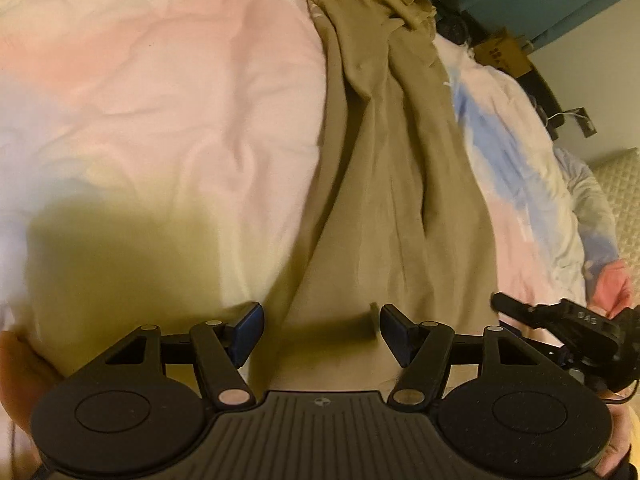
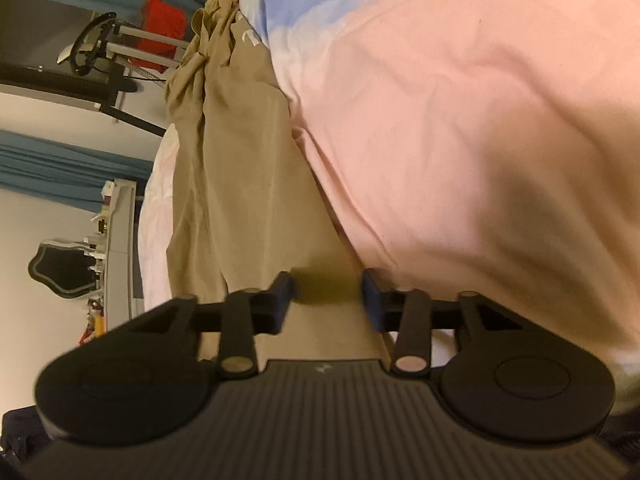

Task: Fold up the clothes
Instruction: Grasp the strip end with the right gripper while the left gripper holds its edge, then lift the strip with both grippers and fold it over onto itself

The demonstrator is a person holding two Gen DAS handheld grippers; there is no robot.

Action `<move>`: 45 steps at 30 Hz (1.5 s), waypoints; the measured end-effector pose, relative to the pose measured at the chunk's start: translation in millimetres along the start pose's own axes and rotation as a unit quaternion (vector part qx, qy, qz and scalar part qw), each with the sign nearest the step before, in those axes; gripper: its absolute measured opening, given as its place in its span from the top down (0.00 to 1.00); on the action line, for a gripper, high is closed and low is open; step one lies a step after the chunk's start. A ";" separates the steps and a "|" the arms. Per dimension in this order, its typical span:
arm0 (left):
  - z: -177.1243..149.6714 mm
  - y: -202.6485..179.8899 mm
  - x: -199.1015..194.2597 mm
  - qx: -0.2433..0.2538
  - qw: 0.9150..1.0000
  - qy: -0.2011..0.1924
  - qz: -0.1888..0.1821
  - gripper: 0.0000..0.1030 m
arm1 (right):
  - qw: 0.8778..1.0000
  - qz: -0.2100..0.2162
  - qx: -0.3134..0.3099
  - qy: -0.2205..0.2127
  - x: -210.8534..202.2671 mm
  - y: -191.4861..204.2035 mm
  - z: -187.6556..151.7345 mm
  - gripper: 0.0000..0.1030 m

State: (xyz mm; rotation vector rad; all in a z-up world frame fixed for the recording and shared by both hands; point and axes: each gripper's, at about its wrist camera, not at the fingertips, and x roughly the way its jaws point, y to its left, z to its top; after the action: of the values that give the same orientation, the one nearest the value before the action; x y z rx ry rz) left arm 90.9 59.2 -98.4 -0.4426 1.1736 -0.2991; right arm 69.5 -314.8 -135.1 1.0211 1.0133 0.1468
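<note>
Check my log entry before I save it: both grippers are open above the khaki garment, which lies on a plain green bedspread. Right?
Not quite. The bedspread is pastel pink, white and blue, as both wrist views show. The left gripper and right gripper are open at the khaki garment.

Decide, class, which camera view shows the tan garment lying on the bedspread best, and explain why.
The left wrist view: the tan garment fills the centre, running lengthwise from the open left gripper to its bunched far end. The right wrist view shows the garment narrower, pushed to one side, with the pink bedspread filling most of the frame.
</note>
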 end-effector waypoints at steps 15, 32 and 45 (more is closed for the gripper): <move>-3.2 -10.6 22.5 -0.003 0.999 0.033 -0.021 0.57 | 0.995 -0.024 -0.085 0.049 8.1 22.2 -19.9 0.55; 3.0 -7.5 -28.2 -0.029 0.995 -0.024 -0.092 0.96 | 0.986 -0.046 -0.155 0.035 -34.0 52.6 -35.0 0.90; 6.7 -55.6 -159.2 -0.015 0.977 -0.142 -0.161 0.96 | 0.974 0.090 -0.196 -0.073 -154.8 135.2 -28.9 0.91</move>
State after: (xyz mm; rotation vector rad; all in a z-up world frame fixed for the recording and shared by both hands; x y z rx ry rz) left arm 39.6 83.1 60.6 -0.6816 0.8257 -0.4818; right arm 5.7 -304.0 62.1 0.7475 0.7188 0.3992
